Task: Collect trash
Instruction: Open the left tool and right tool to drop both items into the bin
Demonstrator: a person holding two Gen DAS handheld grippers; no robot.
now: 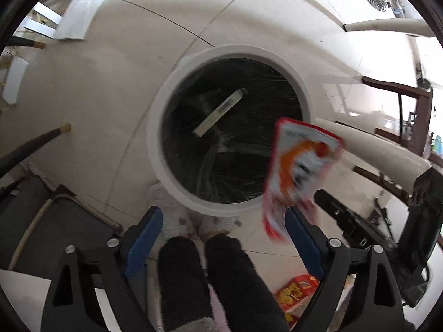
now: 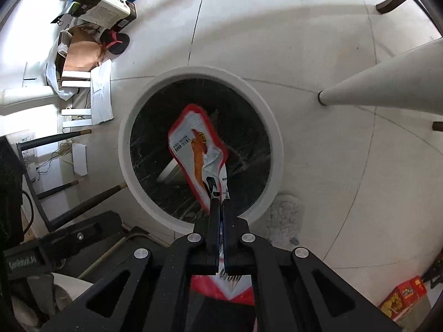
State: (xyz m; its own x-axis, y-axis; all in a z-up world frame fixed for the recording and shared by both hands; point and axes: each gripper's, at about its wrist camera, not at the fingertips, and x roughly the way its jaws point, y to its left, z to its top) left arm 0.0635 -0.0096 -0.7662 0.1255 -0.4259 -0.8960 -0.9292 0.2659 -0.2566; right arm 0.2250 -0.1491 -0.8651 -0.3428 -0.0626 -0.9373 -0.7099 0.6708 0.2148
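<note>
A round white trash bin [image 1: 177, 69] with a black liner stands on the tiled floor below both grippers; it also shows in the right wrist view [image 2: 277, 144]. A pale flat box [image 1: 218, 112] lies inside it. My right gripper [image 2: 221, 203] is shut on a red, white and orange snack wrapper [image 2: 198, 149] and holds it over the bin's opening. The wrapper also shows in the left wrist view [image 1: 299, 163], at the bin's right rim. My left gripper [image 1: 223, 215] is open and empty above the bin's near edge.
White table legs [image 2: 382, 85] slant at the right. Boxes, a paper bag and slippers [image 2: 91, 22] lie at the far left. Dark chair legs [image 2: 55, 138] stand left of the bin. A red box [image 2: 401, 298] sits at the bottom right. The person's legs [image 1: 210, 282] are below.
</note>
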